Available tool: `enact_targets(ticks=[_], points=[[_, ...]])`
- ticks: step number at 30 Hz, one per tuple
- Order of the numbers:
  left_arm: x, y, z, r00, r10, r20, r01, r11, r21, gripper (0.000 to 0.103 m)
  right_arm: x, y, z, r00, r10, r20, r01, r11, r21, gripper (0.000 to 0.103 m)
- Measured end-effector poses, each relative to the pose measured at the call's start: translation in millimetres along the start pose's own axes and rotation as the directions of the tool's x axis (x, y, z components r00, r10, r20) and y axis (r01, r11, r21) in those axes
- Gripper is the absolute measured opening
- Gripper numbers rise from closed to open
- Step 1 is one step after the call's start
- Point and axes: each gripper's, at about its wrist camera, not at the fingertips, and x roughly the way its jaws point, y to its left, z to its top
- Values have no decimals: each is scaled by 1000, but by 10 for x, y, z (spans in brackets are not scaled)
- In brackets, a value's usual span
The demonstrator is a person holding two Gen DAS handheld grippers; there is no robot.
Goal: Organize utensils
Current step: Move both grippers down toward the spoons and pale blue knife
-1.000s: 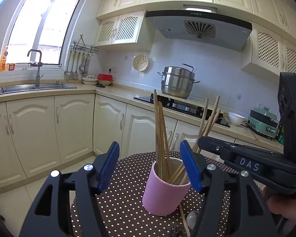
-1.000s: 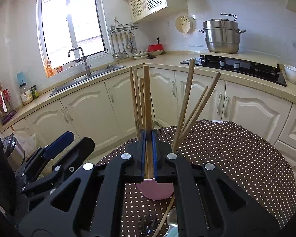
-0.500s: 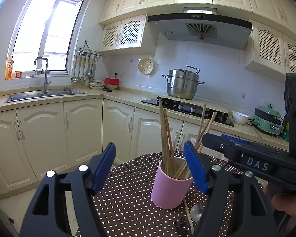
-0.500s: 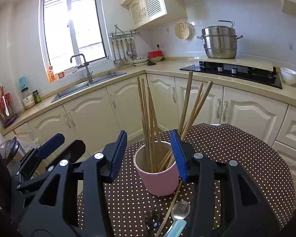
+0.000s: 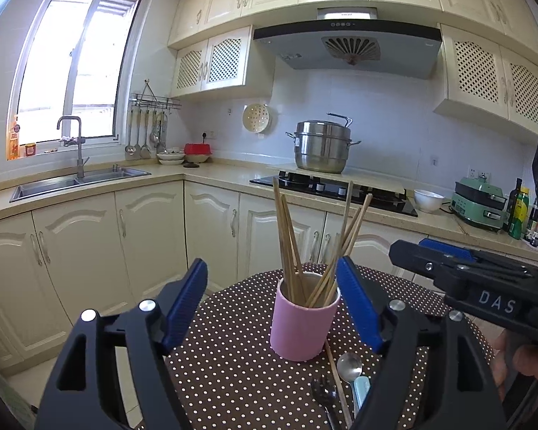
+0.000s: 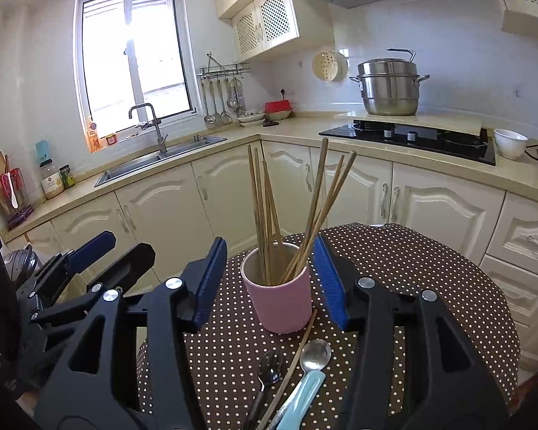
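A pink cup (image 5: 299, 326) (image 6: 281, 304) stands on the brown polka-dot table (image 6: 412, 268) with several wooden chopsticks (image 5: 290, 247) (image 6: 265, 215) upright in it. In front of the cup lie a loose chopstick (image 6: 297, 354), a spoon with a light blue handle (image 6: 314, 358) and a dark metal utensil (image 6: 269, 365). My left gripper (image 5: 270, 268) is short of the cup, its jaws opening with nothing between the pads. My right gripper (image 6: 269, 245) is also just short of the cup, jaws opening and empty. Each gripper shows at the edge of the other's view: the right gripper (image 5: 412, 247) and the left gripper (image 6: 123, 247).
Cream cabinets and a counter run behind the table. On it are a sink (image 5: 79, 179), a black hob (image 5: 333, 188) with a steel pot (image 5: 321, 147), and a white bowl (image 5: 428, 200). A person's hand (image 5: 520, 362) holds the right gripper.
The right gripper was shut on a chopstick over the cup; it has opened and that chopstick now stands in the cup. Both grippers have drawn back, and the left jaws spread a little wider.
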Motion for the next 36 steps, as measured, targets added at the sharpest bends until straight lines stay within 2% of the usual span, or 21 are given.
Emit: enact_targets(ticks=[4, 7, 10, 14, 18, 25, 26, 29, 31, 36], points=[[47, -24, -129, 996, -1, -84, 3, 1000, 21, 74, -72, -104, -156, 999, -24, -33, 24, 1000, 18, 52], [130, -29, -284, 985, 0, -170, 5, 999, 32, 74, -38, -180, -325, 995, -36, -98, 40, 999, 34, 53], [243, -36, -475, 964, 12, -267, 3, 999, 54, 74, 80, -250, -558, 979, -56, -196, 64, 997, 35, 54], [354, -10, -748, 927, 12, -376, 11, 998, 57, 74, 282, -303, -950, 939, -67, -338, 81, 996, 27, 54], [411, 8, -920, 904, 22, -427, 3, 998, 59, 74, 440, -343, -1237, 903, -54, -425, 75, 997, 34, 54], [467, -12, -1015, 885, 23, -465, 11, 998, 69, 74, 551, -267, -1418, 870, -72, -487, 66, 997, -31, 54], [477, -30, -1025, 881, 20, -472, 16, 997, 72, 74, 549, -267, -1428, 871, -66, -487, 58, 998, -30, 54], [526, -106, -1077, 865, 13, -501, 32, 996, 80, 74, 542, -272, -1427, 868, -65, -492, 53, 998, -39, 54], [577, -155, -1115, 847, -3, -531, 52, 996, 78, 74, 537, -277, -1420, 861, -69, -503, 47, 997, -55, 54], [678, -291, -1240, 815, -10, -580, 83, 992, 99, 74, 573, -268, -1374, 832, -75, -550, 25, 995, -99, 54]])
